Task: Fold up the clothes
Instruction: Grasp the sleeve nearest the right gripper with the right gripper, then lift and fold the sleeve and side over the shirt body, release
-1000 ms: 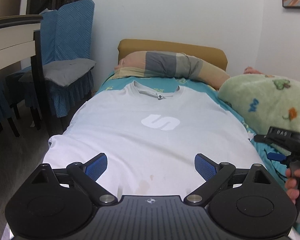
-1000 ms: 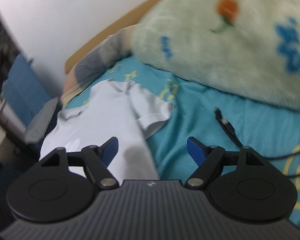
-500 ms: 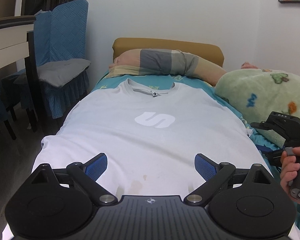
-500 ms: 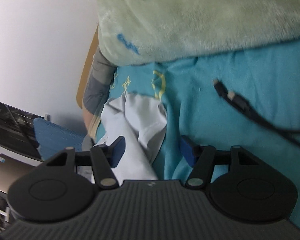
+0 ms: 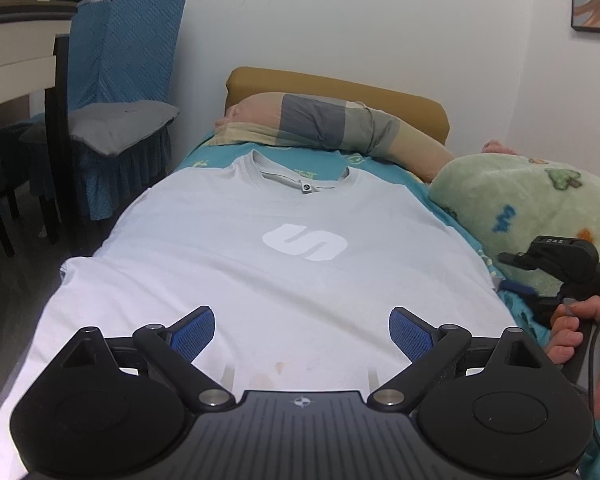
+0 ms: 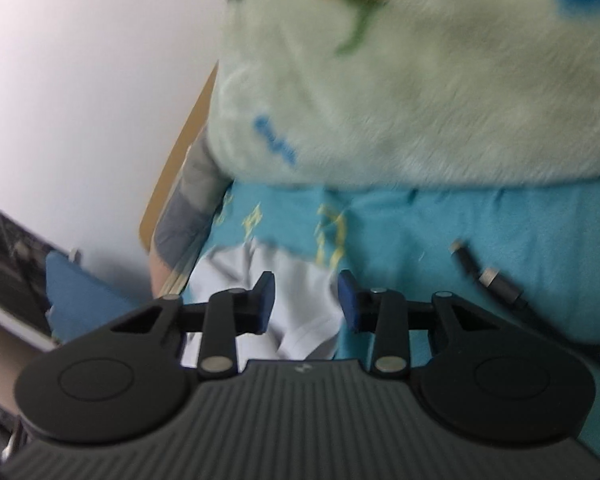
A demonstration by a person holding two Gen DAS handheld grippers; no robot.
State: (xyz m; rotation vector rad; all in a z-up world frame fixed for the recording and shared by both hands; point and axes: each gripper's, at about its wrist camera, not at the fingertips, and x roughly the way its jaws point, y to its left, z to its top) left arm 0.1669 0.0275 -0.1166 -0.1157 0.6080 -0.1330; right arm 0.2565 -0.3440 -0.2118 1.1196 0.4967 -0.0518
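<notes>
Soft, even indoor light fills both views, with no glare. The left wrist view is sharp, though fisheye bending curves the plain white wall (image 5: 380,20) toward the edges. The right wrist view is smeared by motion blur across the fluffy pale-green patterned blanket (image 6: 440,80).

Left view looks up the T-shirt (image 5: 283,264); right view nears its sleeve (image 6: 300,304)

Smooth matt cotton on the white T-shirt (image 5: 259,280), fluffy green fleece on the blanket (image 6: 420,80), teal woven sheet across the bed (image 6: 480,220), left gripper (image 5: 302,330) matt black plastic, ribbed blue fingers (image 5: 191,330)
</notes>
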